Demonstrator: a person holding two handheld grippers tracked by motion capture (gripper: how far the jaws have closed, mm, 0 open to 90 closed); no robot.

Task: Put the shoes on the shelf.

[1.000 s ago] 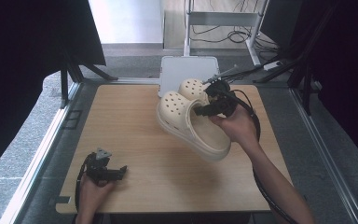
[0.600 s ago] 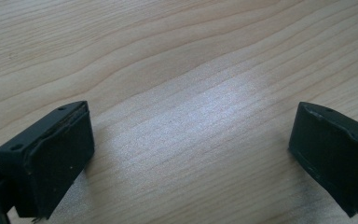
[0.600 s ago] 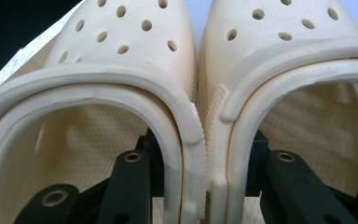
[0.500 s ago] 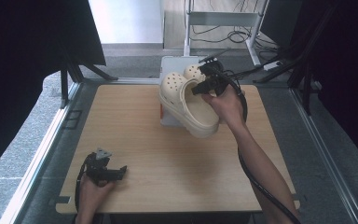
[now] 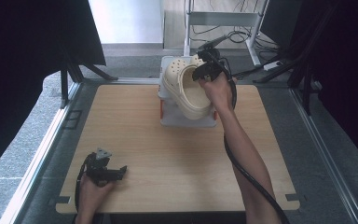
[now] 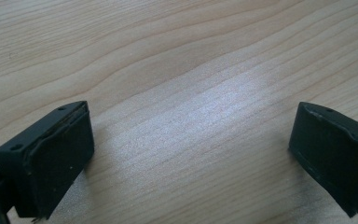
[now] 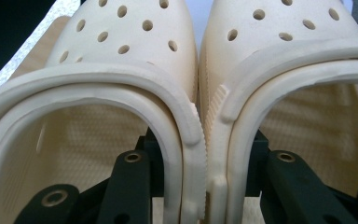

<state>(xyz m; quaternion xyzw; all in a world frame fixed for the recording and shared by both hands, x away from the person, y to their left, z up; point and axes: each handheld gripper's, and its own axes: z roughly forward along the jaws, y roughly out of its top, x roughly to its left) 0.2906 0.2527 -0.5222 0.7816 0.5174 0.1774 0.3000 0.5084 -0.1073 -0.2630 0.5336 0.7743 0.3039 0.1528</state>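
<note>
In the high view, the right gripper [image 5: 204,71] holds a pair of cream clogs [image 5: 186,88] above a white rack [image 5: 186,119] at the far edge of the wooden surface [image 5: 177,149]. The clogs hang side by side, pale, with rows of round holes over the toes. The left gripper [image 5: 119,171] rests on the near left part of the surface, well apart from them.

In the left gripper view, its fingers [image 6: 56,158] stand wide apart over bare wood with nothing between them.

In the right gripper view, one finger [image 7: 126,186] sits inside each clog, pinching the two touching inner walls together. Any brand mark is, as far as I can tell, unreadable.
</note>
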